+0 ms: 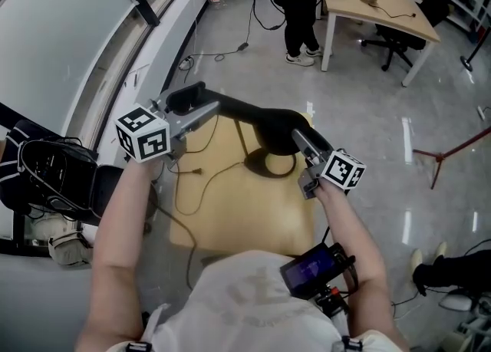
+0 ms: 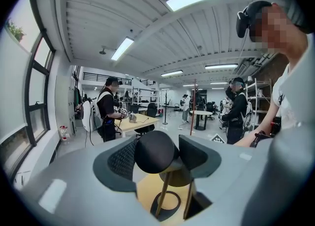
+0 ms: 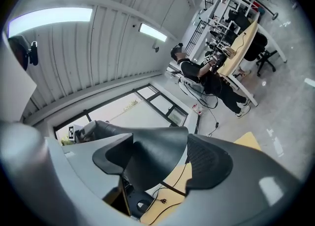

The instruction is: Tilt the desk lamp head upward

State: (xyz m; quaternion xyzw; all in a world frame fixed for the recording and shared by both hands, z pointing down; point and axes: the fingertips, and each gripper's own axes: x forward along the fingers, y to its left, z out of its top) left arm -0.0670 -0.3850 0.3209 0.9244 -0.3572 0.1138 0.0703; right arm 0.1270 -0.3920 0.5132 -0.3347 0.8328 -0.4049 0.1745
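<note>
A black desk lamp (image 1: 245, 113) stands on a small wooden table (image 1: 238, 216), its ring base (image 1: 273, 163) near the far edge. My left gripper (image 1: 184, 106) is at the lamp's rounded left end (image 2: 155, 151), which sits between the pads in the left gripper view; the jaws look shut on it. Two thin stems run down from there to the base (image 2: 166, 203). My right gripper (image 1: 298, 134) holds the wide lamp head (image 3: 155, 157), which fills the gap between its pads (image 3: 209, 163). In the head view both grippers sit above the table's far half.
A thin cable (image 1: 201, 182) loops across the tabletop. A black bag and wire rack (image 1: 54, 178) stand on the floor at left below the window wall. A person (image 1: 301, 5) stands at a second desk (image 1: 383, 1) further back. A red stand leg (image 1: 449, 151) lies at right.
</note>
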